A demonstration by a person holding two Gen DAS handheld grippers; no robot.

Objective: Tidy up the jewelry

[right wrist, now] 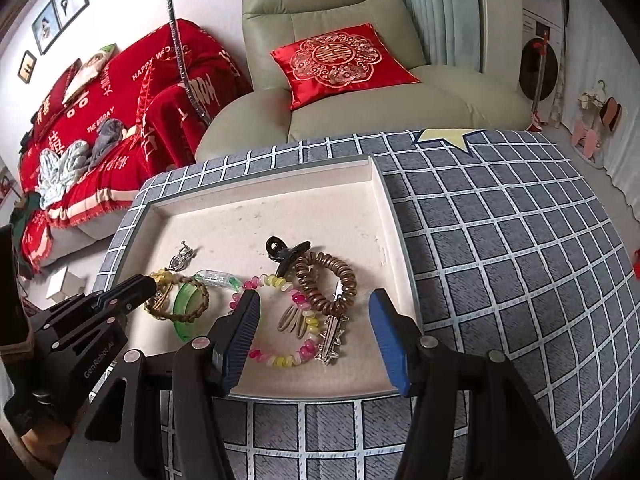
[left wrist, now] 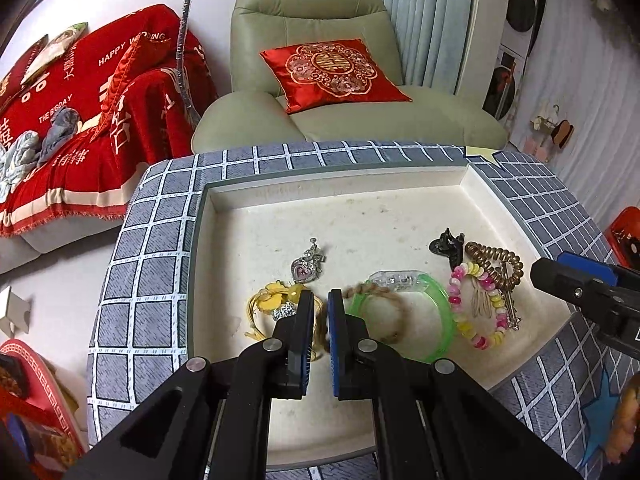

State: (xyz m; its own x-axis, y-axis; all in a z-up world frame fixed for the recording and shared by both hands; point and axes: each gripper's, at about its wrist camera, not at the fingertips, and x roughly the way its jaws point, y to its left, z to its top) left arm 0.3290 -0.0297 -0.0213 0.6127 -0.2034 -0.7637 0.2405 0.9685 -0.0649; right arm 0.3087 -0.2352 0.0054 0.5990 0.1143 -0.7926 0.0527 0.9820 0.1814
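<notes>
A white tray (left wrist: 340,188) on the grid-patterned table holds jewelry: a yellow flower hair tie (left wrist: 272,300), a heart pendant (left wrist: 305,268), a braided bracelet (left wrist: 384,312), a green bangle (left wrist: 438,312), a pink-yellow bead bracelet (left wrist: 476,304), a brown spiral hair tie (left wrist: 496,260) and a black claw clip (left wrist: 448,244). My left gripper (left wrist: 321,300) hovers over the yellow hair tie and braided bracelet, jaws nearly closed with a narrow gap, holding nothing visible. My right gripper (right wrist: 314,304) is open above the bead bracelet (right wrist: 280,320) and a silver hair clip (right wrist: 332,340).
The tray (right wrist: 384,200) sits on a grey grid tablecloth (right wrist: 500,240). Behind stand a green armchair (left wrist: 320,40) with a red cushion and a sofa under a red blanket (left wrist: 80,120). The right gripper's tip (left wrist: 576,280) shows at the tray's right edge.
</notes>
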